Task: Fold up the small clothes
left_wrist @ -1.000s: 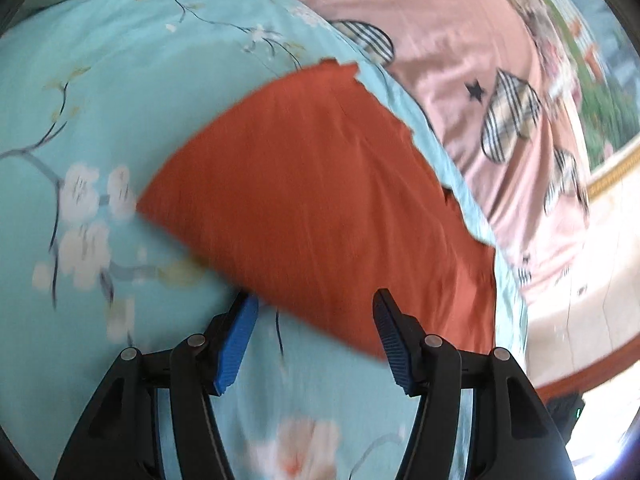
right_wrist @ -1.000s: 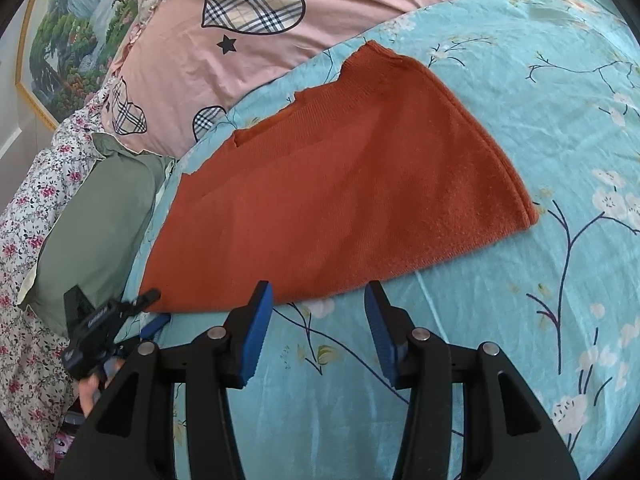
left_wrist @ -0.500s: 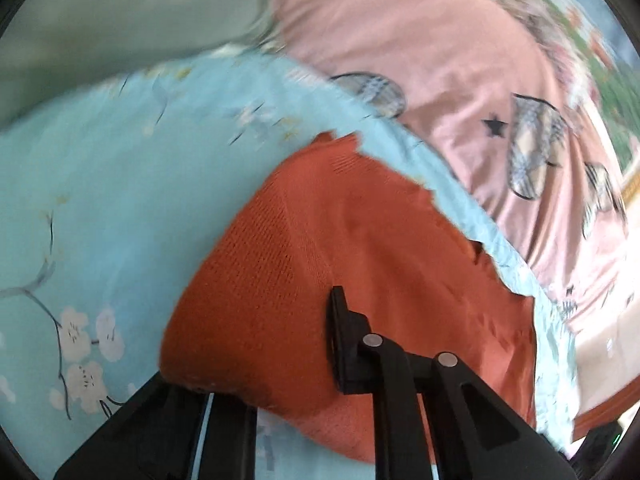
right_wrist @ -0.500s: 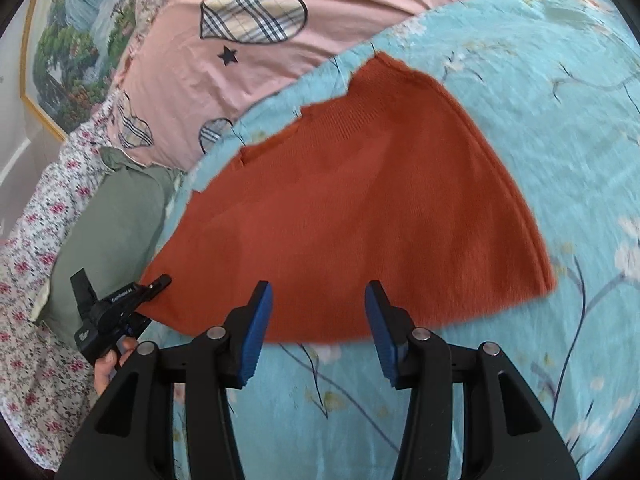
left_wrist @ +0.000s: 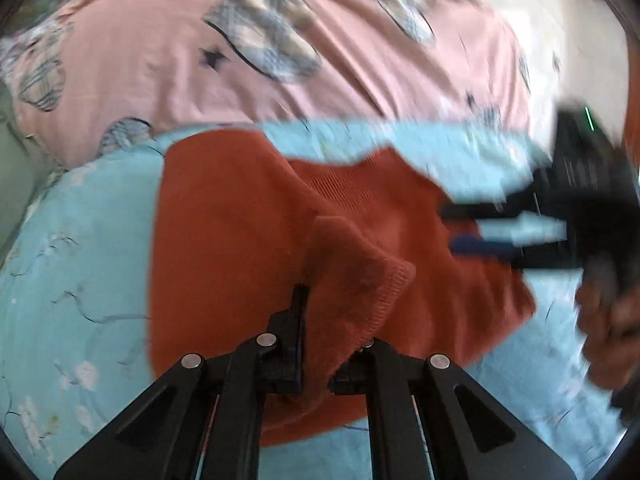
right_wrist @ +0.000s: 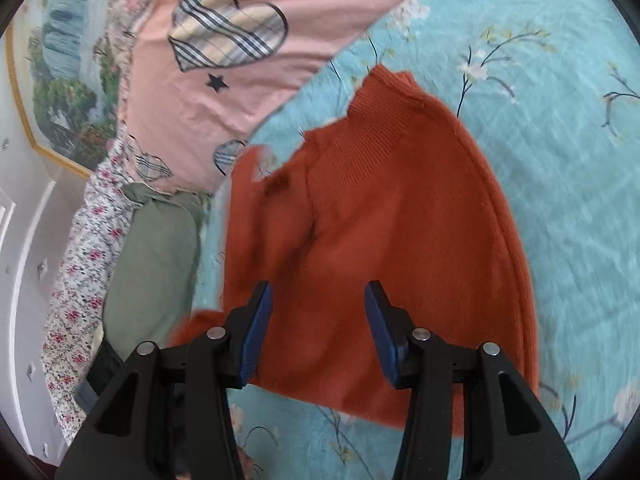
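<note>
The rust-orange knitted sweater point(right_wrist: 400, 248) lies on the bed, on the light-blue bedsheet printed with blossom branches point(right_wrist: 540, 92), toward the edge of the sheet that meets the pink quilt with plaid heart patches point(right_wrist: 224, 60). Its ribbed band points toward that quilt.

The left tongs point(left_wrist: 320, 344) are clamped on a fold of the sweater point(left_wrist: 240, 240): a ribbed corner is raised off the sheet point(left_wrist: 80, 240) and hangs pinched between the black fingers. The rest of the garment lies flat beneath the lifted fold.

The right tongs point(right_wrist: 318, 328) stand apart, blue pads showing on the inner faces, with nothing between them. They hover over the near hem of the sweater; contact with the fabric cannot be confirmed. In the left wrist view, the right tongs point(left_wrist: 480, 232) appear blurred at the sweater's far side, with the person's hand point(left_wrist: 604, 320) behind them.

A sage-green pillow point(right_wrist: 152, 264) and a floral-print cloth with small pink flowers point(right_wrist: 76, 280) lie past the sheet's edge, beside the pink quilt point(left_wrist: 320, 40). A framed landscape painting point(right_wrist: 60, 80) hangs beyond.
</note>
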Available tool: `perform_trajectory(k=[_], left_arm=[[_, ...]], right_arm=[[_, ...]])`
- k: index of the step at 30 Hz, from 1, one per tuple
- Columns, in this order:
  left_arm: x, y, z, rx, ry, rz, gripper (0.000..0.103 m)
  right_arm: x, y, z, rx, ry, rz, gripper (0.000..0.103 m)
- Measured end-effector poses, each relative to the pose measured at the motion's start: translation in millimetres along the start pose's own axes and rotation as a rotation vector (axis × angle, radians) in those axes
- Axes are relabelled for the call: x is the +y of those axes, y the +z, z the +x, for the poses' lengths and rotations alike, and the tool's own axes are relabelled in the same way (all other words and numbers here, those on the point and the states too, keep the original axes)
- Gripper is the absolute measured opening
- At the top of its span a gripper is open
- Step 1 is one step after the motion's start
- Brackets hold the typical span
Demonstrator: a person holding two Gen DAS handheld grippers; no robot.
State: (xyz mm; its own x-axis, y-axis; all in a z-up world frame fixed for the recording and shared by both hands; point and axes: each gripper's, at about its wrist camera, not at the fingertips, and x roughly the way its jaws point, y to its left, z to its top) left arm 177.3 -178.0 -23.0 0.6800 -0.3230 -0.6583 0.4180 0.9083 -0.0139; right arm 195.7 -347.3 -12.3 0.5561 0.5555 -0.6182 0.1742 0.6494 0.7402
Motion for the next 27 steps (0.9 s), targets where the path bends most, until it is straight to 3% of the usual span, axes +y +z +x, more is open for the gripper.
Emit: perform_trajectory(k=[2, 5, 14, 17, 22, 27], left_arm=[[-7, -9, 10, 0.014, 0.028, 0.029, 0.007], [-5, -13, 12, 0.007, 0.021, 0.033, 0.007], [13, -13, 1, -0.021, -0.048, -0.005, 0.007], [12, -12, -3, -0.022, -0.054, 0.003, 0.007], [-5, 4, -26, -0.067, -0.101, 0.035, 0.007], [-53, 32, -25, -0.076, -0.219, 0.075, 0.007]], right_arm=[[1, 7, 13, 0.037, 0.013, -0.003, 0.052], [9, 19, 37, 0.086, 0.022, -0.017, 0.067], [45, 49, 132, 0.264, 0.027, -0.099, 0.071], [56, 53, 140, 0.248, -0.005, -0.152, 0.025], [71, 63, 93, 0.134, 0.062, -0.207, 0.019], [63, 75, 20, 0.016, 0.048, -0.268, 0.018]])
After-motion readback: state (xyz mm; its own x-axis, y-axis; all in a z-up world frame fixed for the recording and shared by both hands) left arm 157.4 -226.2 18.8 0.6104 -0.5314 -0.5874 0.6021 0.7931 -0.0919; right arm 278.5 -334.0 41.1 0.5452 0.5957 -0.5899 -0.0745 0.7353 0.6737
